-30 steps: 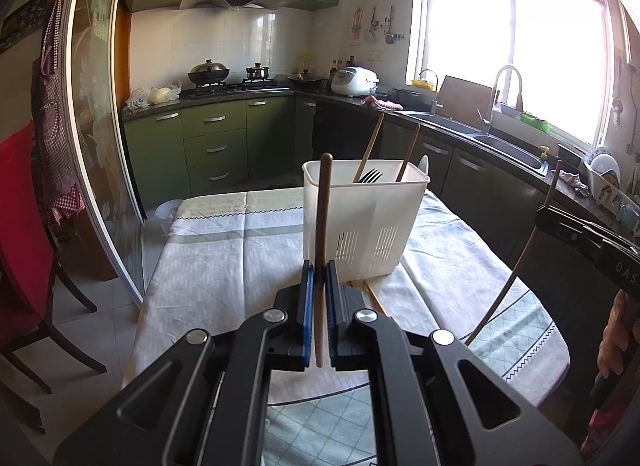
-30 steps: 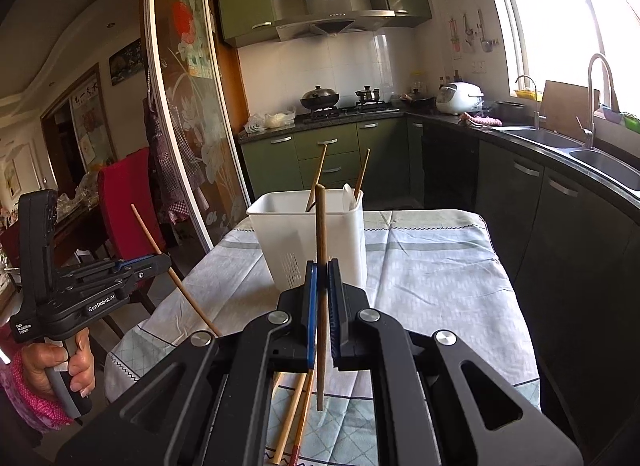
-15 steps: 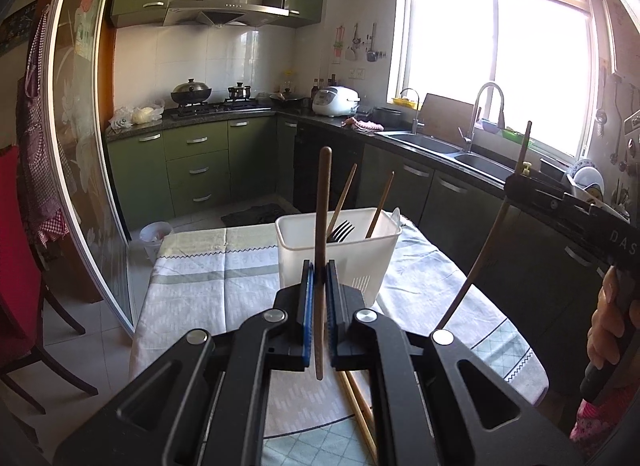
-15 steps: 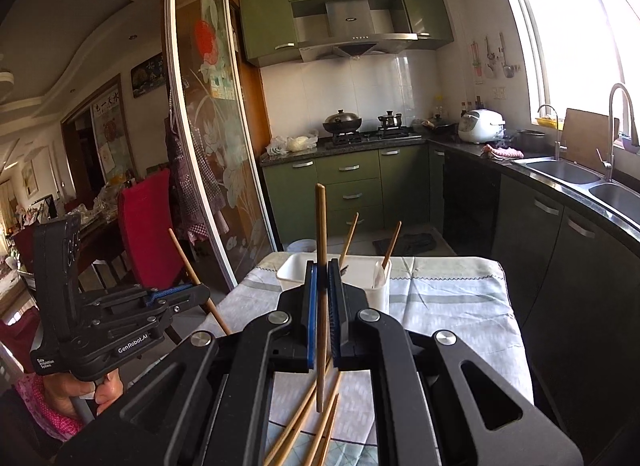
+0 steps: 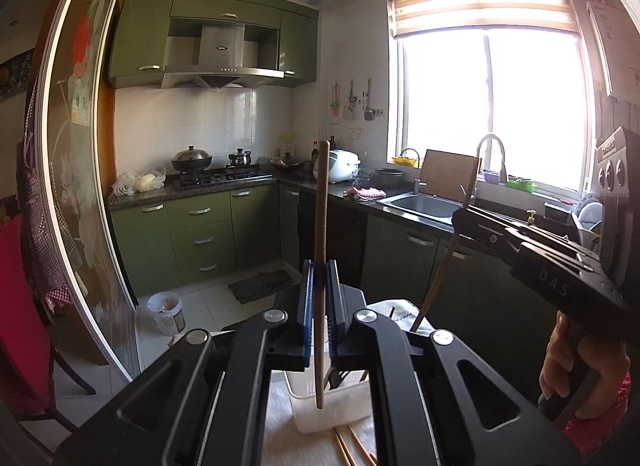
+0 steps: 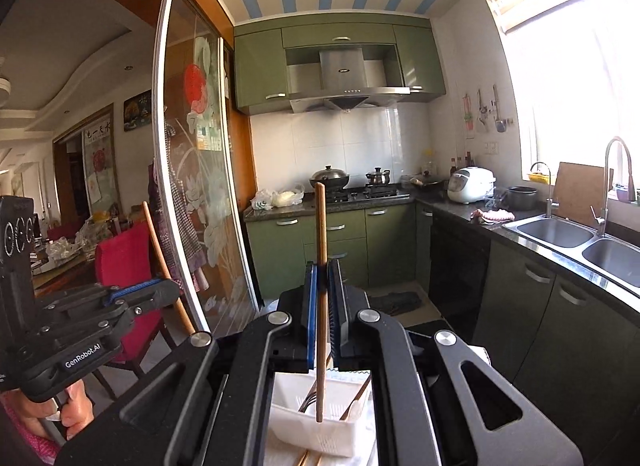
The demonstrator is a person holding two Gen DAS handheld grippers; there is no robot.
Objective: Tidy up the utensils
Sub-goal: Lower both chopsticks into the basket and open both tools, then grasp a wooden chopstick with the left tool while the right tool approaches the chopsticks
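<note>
Here, in the left wrist view, the left hand-held gripper [image 5: 319, 298] is clamped on a wooden chopstick [image 5: 321, 250] that stands nearly upright, its lower tip hanging above the white utensil basket [image 5: 332, 406]. The basket sits on a desk covered with a pale tablecloth [image 5: 280, 422], and loose chopsticks [image 5: 348, 446] lie on the cloth just in front of it. Behind, a kitchen opens out: green cabinets [image 5: 200, 238], a steel range hood [image 5: 222, 61], a lidded wok [image 5: 192, 157] on the stove, a white rice cooker [image 5: 344, 165], a steel sink [image 5: 424, 203] under a bright window [image 5: 492, 105] and a blue-striped ceiling. A white bucket [image 5: 166, 312] stands on the tiled floor. At the right edge the other hand-held gripper [image 5: 464, 211], carried by a hand [image 5: 560, 366], grips a second, slanted chopstick [image 5: 444, 262].

In the right wrist view, the right hand-held gripper [image 6: 322, 302] is closed on its own upright chopstick [image 6: 320, 298], whose tip hangs inside the basket's [image 6: 320, 438] rim above a fork [image 6: 310, 400]. A sliding glass door [image 6: 196, 185] with a flower print divides the kitchen from a dining room, where a red chair [image 6: 124, 262] stands. The double sink [image 6: 580, 242] lies to the right.
</note>
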